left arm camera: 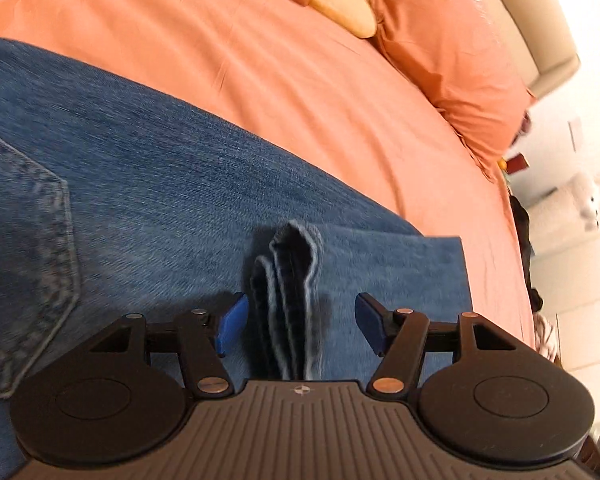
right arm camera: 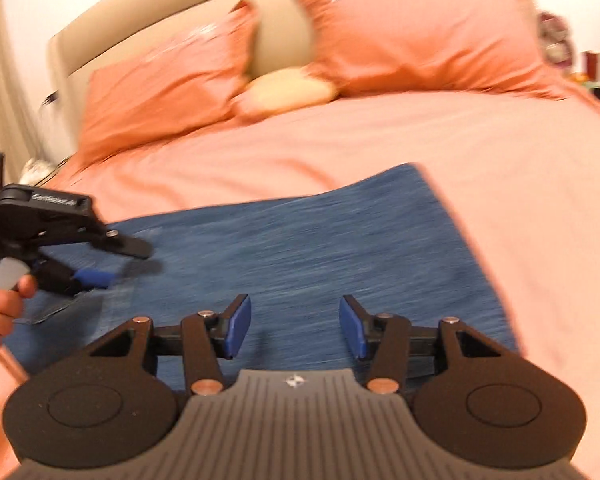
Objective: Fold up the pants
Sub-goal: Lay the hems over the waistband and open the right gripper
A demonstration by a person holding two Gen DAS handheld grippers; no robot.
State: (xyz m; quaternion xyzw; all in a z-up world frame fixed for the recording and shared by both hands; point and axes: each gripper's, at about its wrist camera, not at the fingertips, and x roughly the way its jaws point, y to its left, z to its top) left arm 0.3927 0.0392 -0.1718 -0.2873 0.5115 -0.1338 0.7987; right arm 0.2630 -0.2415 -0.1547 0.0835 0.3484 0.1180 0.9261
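Observation:
Blue jeans (left arm camera: 160, 168) lie folded flat on the salmon bed sheet (left arm camera: 300, 80), a back pocket (left arm camera: 24, 240) showing at the left. My left gripper (left arm camera: 302, 324) is open just above the denim. An upright bunch of hem layers (left arm camera: 292, 292) stands between its blue pads (left arm camera: 234, 322), close to the left pad and apart from the right one. In the right wrist view the jeans (right arm camera: 300, 236) spread across the middle. My right gripper (right arm camera: 295, 326) hangs open over them with nothing between its pads. The left gripper (right arm camera: 116, 264) shows there at the left, held by a hand (right arm camera: 0, 304).
Two salmon pillows (right arm camera: 160, 88) (right arm camera: 412, 36) and a pale yellow cushion (right arm camera: 292, 90) lean against the beige headboard (right arm camera: 280, 28) at the far end. Bare sheet (right arm camera: 540, 240) lies to the right of the jeans. Small items (right arm camera: 592, 64) stand beside the bed on the right.

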